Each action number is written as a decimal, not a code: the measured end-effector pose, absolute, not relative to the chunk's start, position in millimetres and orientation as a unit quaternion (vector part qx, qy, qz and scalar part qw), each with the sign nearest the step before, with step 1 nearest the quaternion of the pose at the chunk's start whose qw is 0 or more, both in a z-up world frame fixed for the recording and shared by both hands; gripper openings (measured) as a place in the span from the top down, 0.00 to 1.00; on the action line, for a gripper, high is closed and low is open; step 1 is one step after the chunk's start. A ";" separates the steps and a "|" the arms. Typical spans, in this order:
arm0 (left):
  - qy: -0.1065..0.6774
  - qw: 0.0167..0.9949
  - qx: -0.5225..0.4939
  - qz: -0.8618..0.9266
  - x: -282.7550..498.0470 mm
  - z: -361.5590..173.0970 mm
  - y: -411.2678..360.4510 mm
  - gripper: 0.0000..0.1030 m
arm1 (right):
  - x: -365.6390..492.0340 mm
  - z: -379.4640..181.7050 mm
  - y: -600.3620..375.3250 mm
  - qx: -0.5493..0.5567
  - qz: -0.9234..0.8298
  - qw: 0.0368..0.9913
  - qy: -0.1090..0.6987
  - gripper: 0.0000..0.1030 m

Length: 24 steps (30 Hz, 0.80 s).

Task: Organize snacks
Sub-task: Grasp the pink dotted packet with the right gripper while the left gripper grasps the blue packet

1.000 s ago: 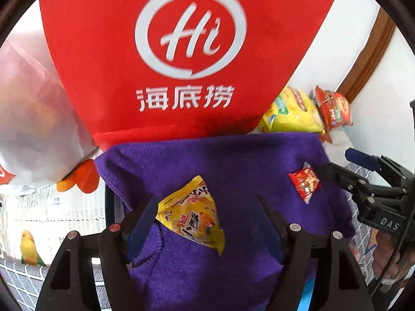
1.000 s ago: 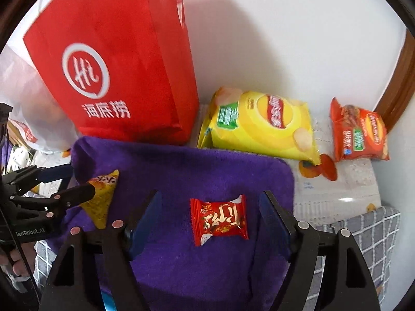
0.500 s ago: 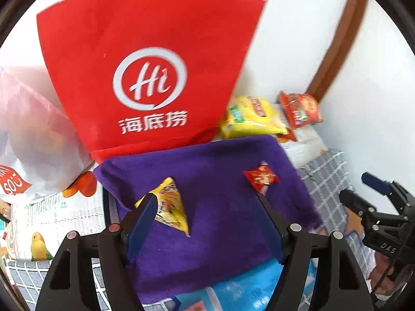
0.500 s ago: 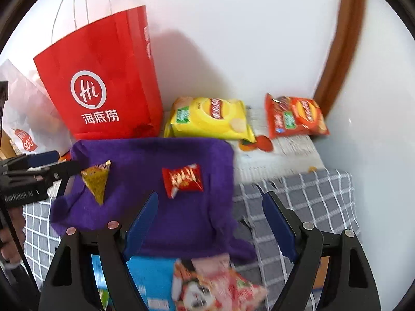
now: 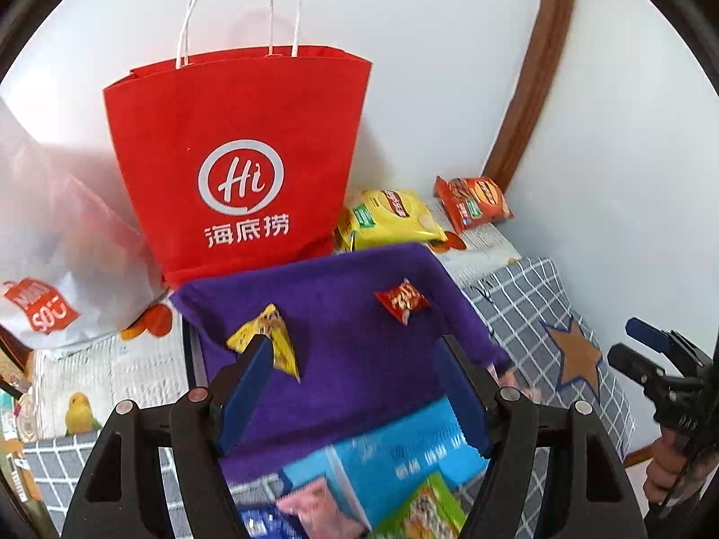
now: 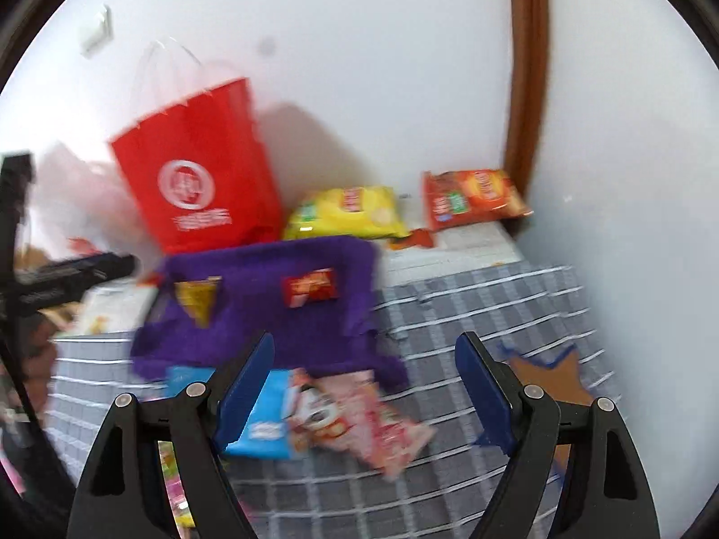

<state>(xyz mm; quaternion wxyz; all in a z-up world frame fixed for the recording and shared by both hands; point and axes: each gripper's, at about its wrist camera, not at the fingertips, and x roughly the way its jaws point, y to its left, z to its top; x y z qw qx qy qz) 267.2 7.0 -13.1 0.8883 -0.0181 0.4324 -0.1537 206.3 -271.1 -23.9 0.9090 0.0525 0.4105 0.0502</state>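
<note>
A purple cloth (image 5: 341, 314) (image 6: 269, 296) bears a yellow triangular snack packet (image 5: 267, 346) (image 6: 197, 298) and a small red snack packet (image 5: 402, 301) (image 6: 310, 287). My left gripper (image 5: 355, 382) hangs open above the cloth's near edge, with nothing between its fingers. My right gripper (image 6: 364, 386) is open and empty too, raised over the grey checked cover to the right of the cloth. Near the front lie a blue packet (image 5: 395, 458) (image 6: 260, 422) and a pink packet (image 6: 355, 417). Each gripper shows at the edge of the other's view.
A red paper bag (image 5: 238, 161) (image 6: 197, 179) stands against the wall behind the cloth, with a white plastic bag (image 5: 54, 247) to its left. A yellow chip bag (image 5: 386, 220) (image 6: 346, 213) and an orange chip bag (image 5: 472, 202) (image 6: 472, 197) lie by the wall. A brown door frame (image 6: 525, 90) rises at the right.
Both grippers have pulled back and up from the cloth, leaving the yellow and red packets lying on it. More of the room and the front packets has come into view.
</note>
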 end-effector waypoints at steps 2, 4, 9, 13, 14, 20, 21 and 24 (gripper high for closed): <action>0.427 0.892 -0.024 -0.146 251.3 -10.4 10.8 0.30 | 199.9 -26.3 -270.4 0.054 0.051 0.911 0.406 0.20; 0.418 0.897 -0.045 -0.135 236.2 -9.8 18.0 0.30 | 192.7 -29.8 -269.1 0.052 0.049 0.912 0.404 0.20; 0.423 0.898 -0.044 -0.112 206.9 -18.7 28.1 0.30 | 178.3 -34.4 -266.0 0.035 0.060 0.916 0.394 0.20; 0.424 0.901 -0.017 -0.090 185.5 -30.2 28.7 0.30 | 165.8 -42.2 -264.5 0.019 0.068 0.916 0.394 0.22; 0.428 0.899 -0.016 -0.087 180.5 -35.2 29.3 0.30 | 162.7 -45.7 -263.9 0.011 0.066 0.916 0.394 0.23; 0.451 0.888 -0.040 -0.085 163.8 -57.5 34.7 0.30 | 153.2 -75.3 -266.2 -0.005 0.074 0.914 0.399 0.27; 0.450 0.887 -0.047 -0.088 161.5 -59.2 35.8 0.30 | 153.1 -80.5 -267.1 -0.001 0.078 0.913 0.401 0.28; 0.448 0.888 -0.057 -0.084 152.1 -66.2 38.8 0.30 | 156.2 -95.8 -267.9 0.018 0.101 0.906 0.410 0.28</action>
